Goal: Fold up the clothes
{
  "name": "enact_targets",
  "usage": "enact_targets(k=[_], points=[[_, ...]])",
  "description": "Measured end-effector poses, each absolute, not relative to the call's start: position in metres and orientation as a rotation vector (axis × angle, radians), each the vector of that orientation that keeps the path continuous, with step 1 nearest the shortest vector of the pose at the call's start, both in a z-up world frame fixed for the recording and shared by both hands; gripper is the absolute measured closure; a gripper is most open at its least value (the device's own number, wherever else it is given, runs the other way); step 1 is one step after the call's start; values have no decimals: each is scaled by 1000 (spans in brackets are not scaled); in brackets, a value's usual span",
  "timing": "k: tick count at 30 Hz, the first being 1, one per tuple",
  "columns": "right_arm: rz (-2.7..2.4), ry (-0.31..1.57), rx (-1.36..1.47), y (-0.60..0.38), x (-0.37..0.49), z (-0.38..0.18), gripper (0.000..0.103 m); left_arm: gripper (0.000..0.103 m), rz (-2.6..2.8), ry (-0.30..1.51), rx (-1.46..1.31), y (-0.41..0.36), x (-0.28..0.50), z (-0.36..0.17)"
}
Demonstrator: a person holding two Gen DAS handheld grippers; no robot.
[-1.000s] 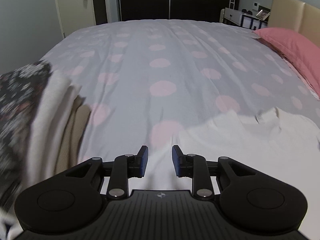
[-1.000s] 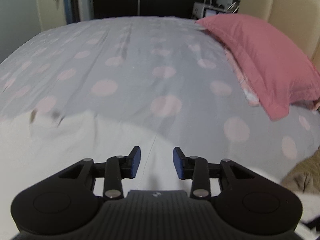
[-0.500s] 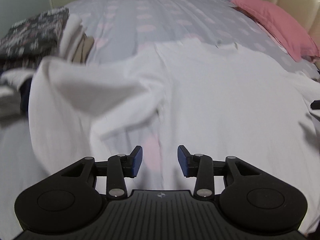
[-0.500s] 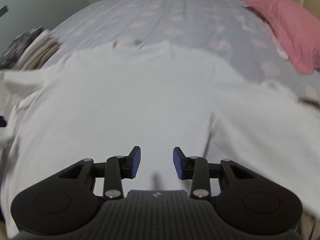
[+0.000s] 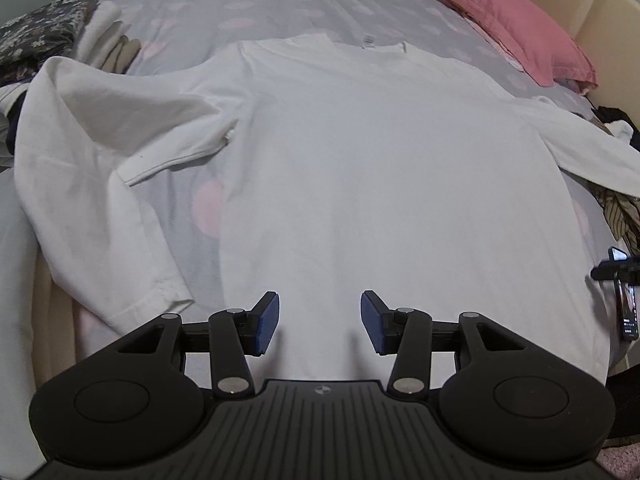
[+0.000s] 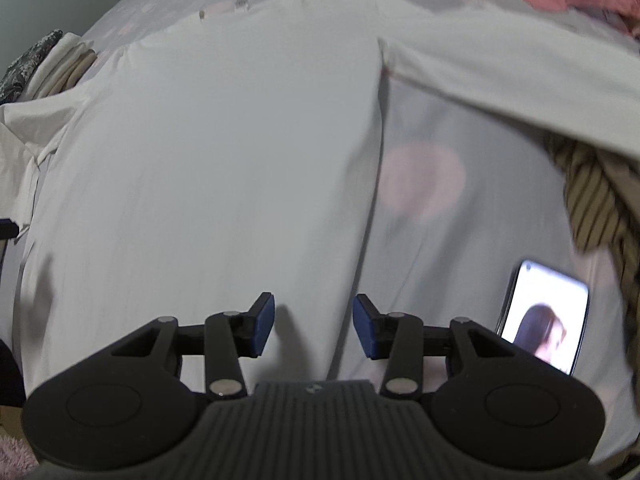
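A white long-sleeved shirt (image 5: 376, 168) lies spread flat on the bed, collar at the far end and hem toward me. Its left sleeve (image 5: 92, 168) is crumpled and bent back at the left. The right sleeve (image 6: 500, 76) stretches out to the right. My left gripper (image 5: 319, 322) hovers open over the hem near its left half, nothing between its blue pads. My right gripper (image 6: 314, 326) is open above the shirt's (image 6: 208, 168) lower right edge, also holding nothing.
A grey bedsheet with pink dots (image 5: 304, 4) covers the bed. Folded clothes are stacked at the far left (image 5: 44, 36). A pink pillow (image 5: 516, 24) lies at the right. A lit phone (image 6: 544, 316) and striped brown clothing (image 6: 592, 200) lie to the right.
Both grippers have pulled back from the collar end to the hem, bringing the whole shirt into view. Their jaws have opened wider.
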State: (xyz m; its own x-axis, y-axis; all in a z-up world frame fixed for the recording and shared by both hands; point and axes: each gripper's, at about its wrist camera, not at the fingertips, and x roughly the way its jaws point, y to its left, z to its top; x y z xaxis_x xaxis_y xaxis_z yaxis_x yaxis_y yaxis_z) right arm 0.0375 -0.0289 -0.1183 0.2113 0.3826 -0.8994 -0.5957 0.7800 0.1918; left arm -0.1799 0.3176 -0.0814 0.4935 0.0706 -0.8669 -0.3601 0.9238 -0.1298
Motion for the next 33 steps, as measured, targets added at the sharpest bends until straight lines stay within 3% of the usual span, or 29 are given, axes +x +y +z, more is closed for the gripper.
enact_targets(k=[4,8,11,19,22,26,33], points=[[663,1217,-216,-32,8,-127,60,60,246,1027,-311,308,-183,-81],[641,1128,-256,-26,-15,-117,90,60,228,1026,-290,300,-183,-79],[673,1055,-252,-13,-28,-104,96,60,220,1021,-274,297,-183,-77],[831,1022,-260,54,-40,-96,95,60,236,1031,-291,300,-182,-81],[878,1059,-280,75,-42,-106,87,60,252,1041,-303,305,-183,-84],[973,1141,-242,83,-47,-116,85,60,275,1054,-320,310,-184,-89],[967,1050,-187,58,-49,-92,75,60,302,1079,-361,320,-186,-94]])
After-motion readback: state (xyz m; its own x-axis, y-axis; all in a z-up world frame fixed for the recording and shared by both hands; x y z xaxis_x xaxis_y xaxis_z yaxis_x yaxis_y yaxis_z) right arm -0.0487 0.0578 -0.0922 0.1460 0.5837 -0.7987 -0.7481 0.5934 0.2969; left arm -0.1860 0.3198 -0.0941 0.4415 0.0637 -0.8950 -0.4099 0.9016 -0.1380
